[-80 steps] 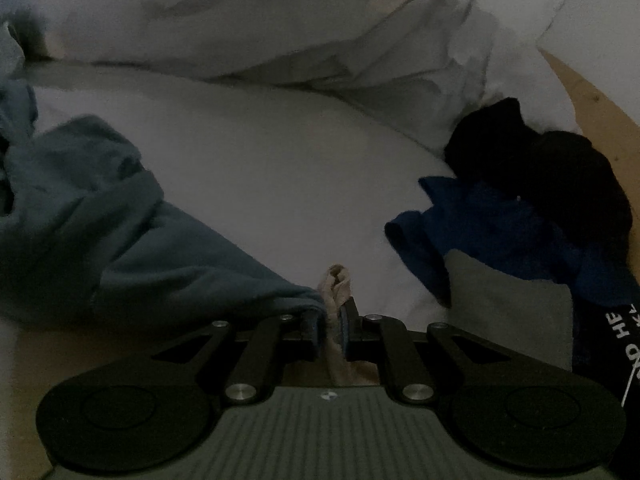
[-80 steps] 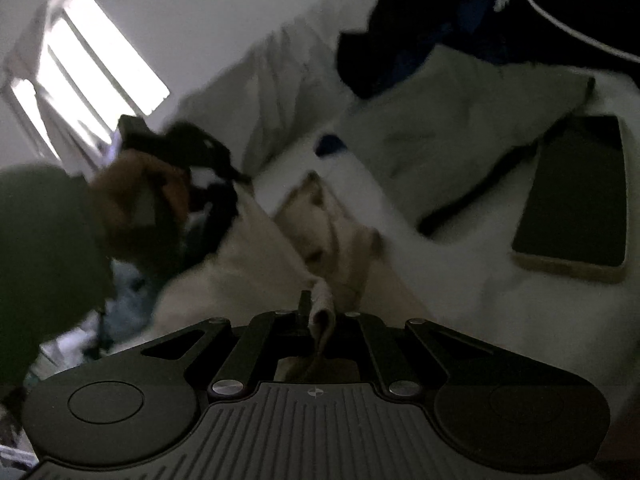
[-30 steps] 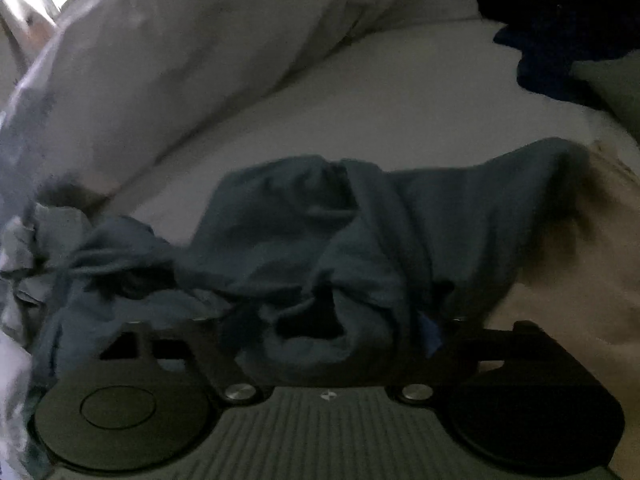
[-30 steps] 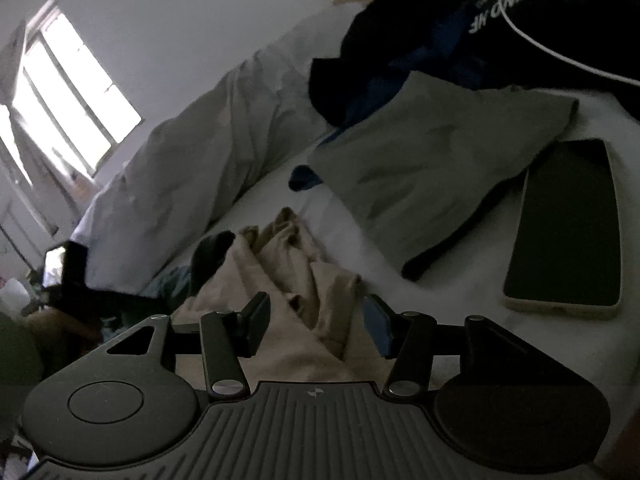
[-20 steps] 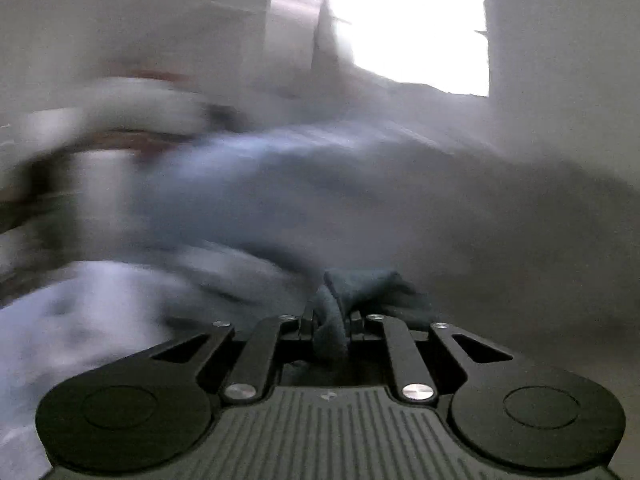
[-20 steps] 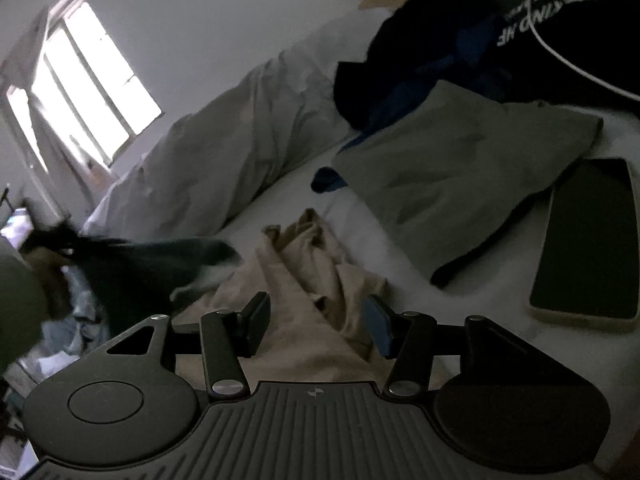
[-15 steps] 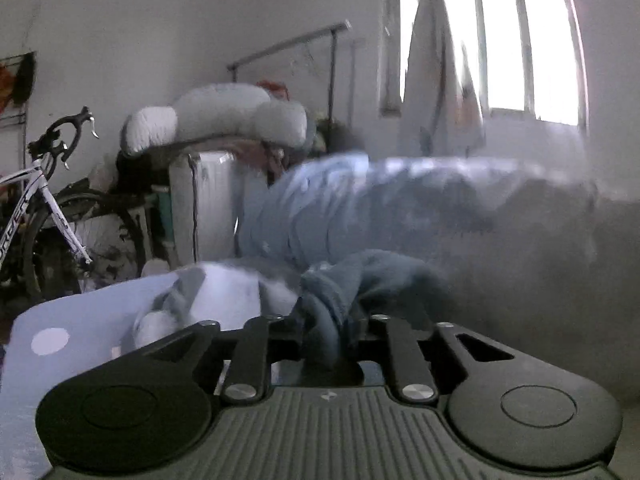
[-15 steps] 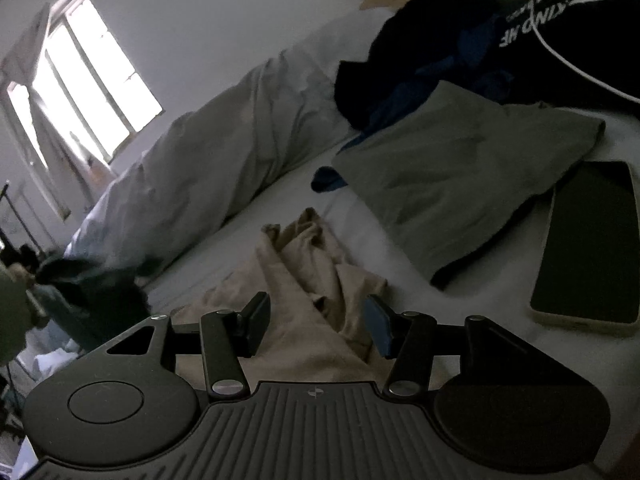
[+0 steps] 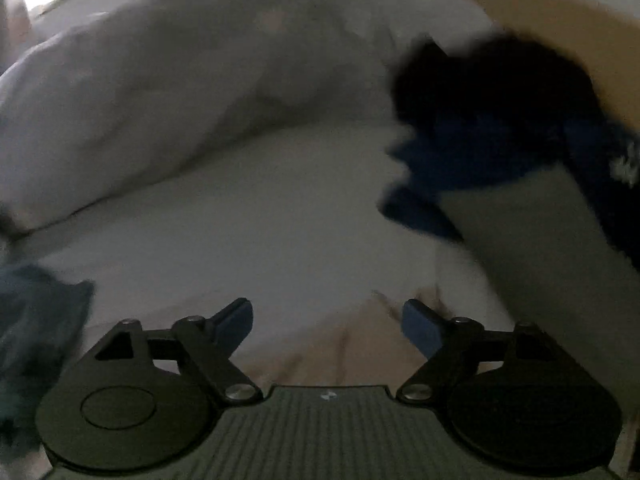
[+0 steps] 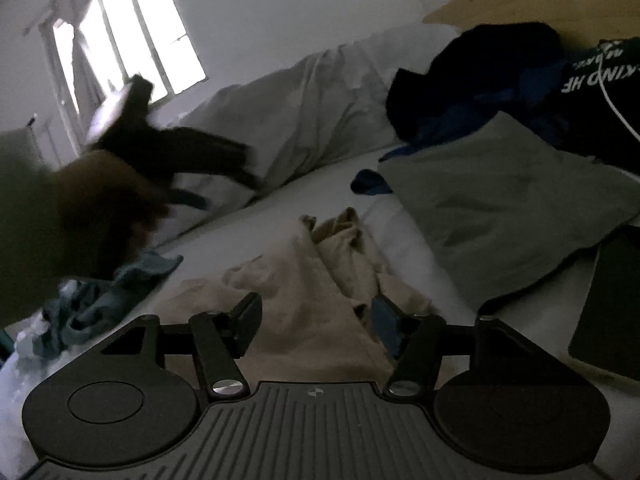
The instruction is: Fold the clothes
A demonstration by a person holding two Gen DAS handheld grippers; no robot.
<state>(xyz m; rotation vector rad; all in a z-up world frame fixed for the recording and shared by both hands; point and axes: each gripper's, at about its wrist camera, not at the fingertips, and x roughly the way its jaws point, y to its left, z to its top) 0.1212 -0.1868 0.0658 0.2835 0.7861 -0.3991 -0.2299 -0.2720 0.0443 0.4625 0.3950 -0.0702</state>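
Observation:
My left gripper [image 9: 328,316] hangs over the white bed sheet [image 9: 260,220], its jaws opening wide with nothing pressed between them. A crumpled beige garment [image 9: 340,352] lies just under it. My right gripper [image 10: 316,316] hovers low over the same beige garment [image 10: 320,280]. Its jaws are opening too, and the cloth lies between the fingers without being pinched. A teal-blue garment [image 10: 108,292] lies bunched at the bed's left edge, where it shows as a blur [image 9: 36,312] in the left wrist view. The person's hand [image 10: 92,208], blurred, carries the left gripper at the left.
A folded grey-green garment [image 10: 500,200] lies on the right with a dark phone [image 10: 608,304] beside it. Behind it sits a pile of black and blue clothes [image 10: 480,72] and a white cable [image 10: 616,108]. A rumpled duvet [image 10: 312,112] lines the far side under a window [image 10: 132,36].
The left gripper, shut on the teal garment, swung it off to the left, let it go and came back over the bed with jaws wide. The right gripper's jaws widened slightly.

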